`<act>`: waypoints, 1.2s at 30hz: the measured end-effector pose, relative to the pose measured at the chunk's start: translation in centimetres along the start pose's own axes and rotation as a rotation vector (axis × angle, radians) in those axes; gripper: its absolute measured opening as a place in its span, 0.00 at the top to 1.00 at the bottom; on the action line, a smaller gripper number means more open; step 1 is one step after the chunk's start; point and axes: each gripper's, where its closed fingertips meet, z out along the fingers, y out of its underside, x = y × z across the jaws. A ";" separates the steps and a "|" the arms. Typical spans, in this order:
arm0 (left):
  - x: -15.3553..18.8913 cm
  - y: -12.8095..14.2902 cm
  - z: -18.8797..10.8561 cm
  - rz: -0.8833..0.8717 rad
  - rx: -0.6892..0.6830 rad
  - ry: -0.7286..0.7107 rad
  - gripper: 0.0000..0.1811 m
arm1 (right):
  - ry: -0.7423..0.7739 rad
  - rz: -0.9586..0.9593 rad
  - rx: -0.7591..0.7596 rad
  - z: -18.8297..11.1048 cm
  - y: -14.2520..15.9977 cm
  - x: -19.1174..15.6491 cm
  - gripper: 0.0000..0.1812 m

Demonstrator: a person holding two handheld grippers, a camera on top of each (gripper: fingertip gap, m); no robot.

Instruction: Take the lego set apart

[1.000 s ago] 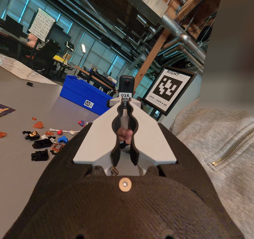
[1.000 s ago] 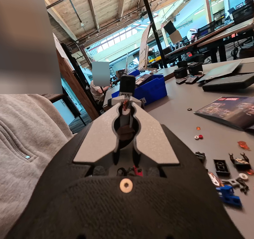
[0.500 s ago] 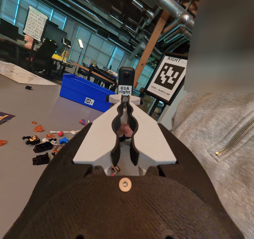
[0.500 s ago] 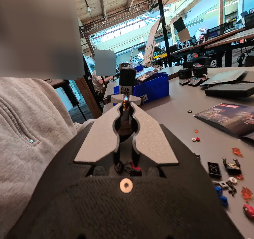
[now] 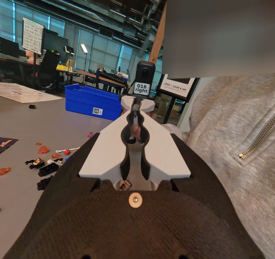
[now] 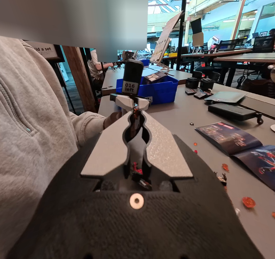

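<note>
Both grippers have been tilted since 1 s ago: in the right wrist view the loose pcs are now pushed to the right edge and more of the grey sleeve (image 6: 37, 118) is seen.

Left gripper (image 5: 135, 113): jaws are pressed nearly together at the tips, pinching a small lego piece (image 5: 135, 108). Right gripper (image 6: 136, 113): jaws likewise closed on the same piece, which is seen as an orange-and-dark bit from that side. The two grippers are held tip to tip above the table (image 5: 44, 125), in front of the person's chest, w/ the piece clamped between them. Whether it is one pc or two joined cannot be told.

Through the gap at the right gripper's finger base, red-and-black bits (image 6: 137, 170) are seen, blurred.

Loose parts are scattered on the table: black pcs (image 5: 48, 168), orange translucent bits (image 5: 43, 149), a white cord w/ a red head (image 5: 67, 152). An open booklet (image 6: 232, 138) is laid flat beyond them. Farther back a blue bin (image 5: 90, 98) is set near the table edge; a framed sign (image 5: 177, 86) is stood behind.
</note>
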 end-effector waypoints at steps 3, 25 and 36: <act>-0.3 0.4 0.0 0.078 -0.043 -0.065 0.99 | 0.039 -0.019 -0.042 0.0 0.5 0.3 0.97; -0.4 1.0 -1.2 0.139 -0.127 -0.082 0.99 | 0.020 0.194 -0.064 0.9 1.6 0.8 0.97; 1.4 1.6 -0.9 0.066 -0.143 0.066 0.99 | -0.219 0.497 0.017 0.5 2.0 -0.7 0.98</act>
